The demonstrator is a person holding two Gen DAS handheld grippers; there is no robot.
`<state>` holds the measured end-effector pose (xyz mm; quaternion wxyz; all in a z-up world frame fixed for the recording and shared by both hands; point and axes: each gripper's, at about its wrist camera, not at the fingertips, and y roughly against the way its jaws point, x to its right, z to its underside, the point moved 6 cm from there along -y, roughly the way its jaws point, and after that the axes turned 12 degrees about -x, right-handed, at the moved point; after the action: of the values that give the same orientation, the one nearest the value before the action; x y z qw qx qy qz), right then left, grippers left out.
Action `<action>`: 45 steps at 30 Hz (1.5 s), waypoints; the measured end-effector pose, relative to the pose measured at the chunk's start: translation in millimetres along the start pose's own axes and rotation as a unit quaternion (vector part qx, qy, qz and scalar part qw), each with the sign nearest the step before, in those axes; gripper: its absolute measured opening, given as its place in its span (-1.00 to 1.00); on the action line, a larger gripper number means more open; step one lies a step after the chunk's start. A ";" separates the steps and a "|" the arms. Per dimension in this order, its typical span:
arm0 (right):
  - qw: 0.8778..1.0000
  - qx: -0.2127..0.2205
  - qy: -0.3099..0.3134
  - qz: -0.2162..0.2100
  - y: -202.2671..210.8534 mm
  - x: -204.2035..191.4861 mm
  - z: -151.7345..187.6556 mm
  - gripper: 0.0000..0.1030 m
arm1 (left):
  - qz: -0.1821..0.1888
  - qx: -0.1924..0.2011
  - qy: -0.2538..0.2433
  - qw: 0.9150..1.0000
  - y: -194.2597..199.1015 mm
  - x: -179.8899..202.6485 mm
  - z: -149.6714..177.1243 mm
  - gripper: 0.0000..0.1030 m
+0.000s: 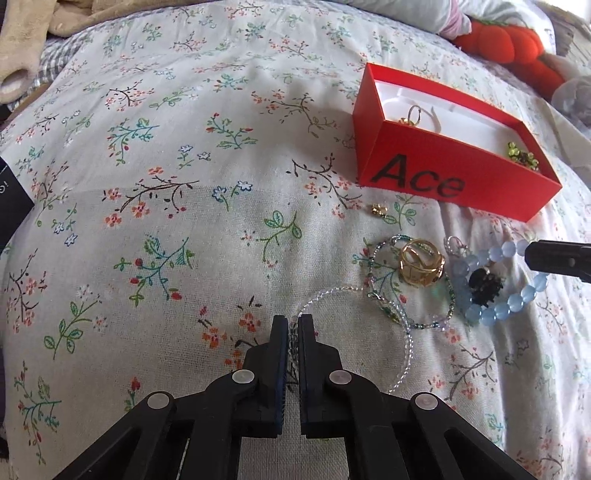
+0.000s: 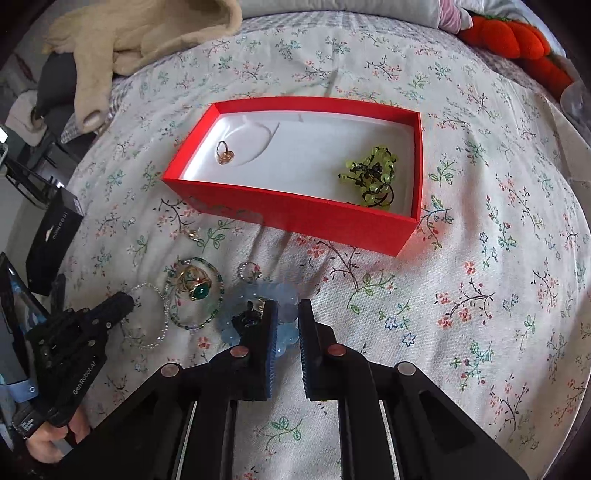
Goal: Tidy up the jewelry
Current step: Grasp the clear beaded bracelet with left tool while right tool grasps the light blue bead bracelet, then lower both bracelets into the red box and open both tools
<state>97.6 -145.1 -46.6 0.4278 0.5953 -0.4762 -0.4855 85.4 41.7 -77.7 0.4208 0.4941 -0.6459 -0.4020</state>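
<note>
A red box (image 1: 436, 173) (image 2: 295, 214) lies open on the floral bedspread, holding a gold ring (image 2: 224, 153) and a green bead piece (image 2: 371, 173). Before it lie a gold ring with a green stone (image 1: 421, 262) (image 2: 195, 286), a green beaded bracelet (image 1: 448, 295) (image 2: 192, 325), a small gold piece (image 1: 378, 209) and a blue bead bracelet (image 1: 513, 306) (image 2: 280, 295). My left gripper (image 1: 293, 321) (image 2: 127, 297) is shut on a clear bead bracelet (image 1: 404, 347) (image 2: 147, 343). My right gripper (image 2: 288, 306) stands narrowly open around the blue bracelet's near edge.
A black box (image 2: 51, 240) lies at the left edge of the bed. A beige plush blanket (image 2: 140, 33) and an orange plush toy (image 2: 517, 40) lie at the far side. A small clear bead ring (image 2: 249, 271) lies near the blue bracelet.
</note>
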 end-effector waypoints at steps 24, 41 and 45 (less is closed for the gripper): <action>0.997 0.056 0.010 -0.057 68.0 -12.0 10.7 -0.77 | -0.003 0.032 -0.027 0.999 52.0 34.9 -15.3 -1.00; 0.992 0.097 -0.033 -0.070 103.0 22.7 -7.1 -0.77 | 0.011 0.061 -0.049 0.997 84.7 72.4 -61.3 -1.00; 0.990 0.109 -0.045 -0.075 112.2 33.8 -16.2 -0.77 | 0.026 0.061 -0.049 0.997 85.1 85.2 -79.1 -1.00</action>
<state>99.1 -197.7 59.3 0.3005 0.6502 -0.4990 -0.4878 120.9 -33.7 39.8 0.3681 0.4819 -0.7016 -0.3743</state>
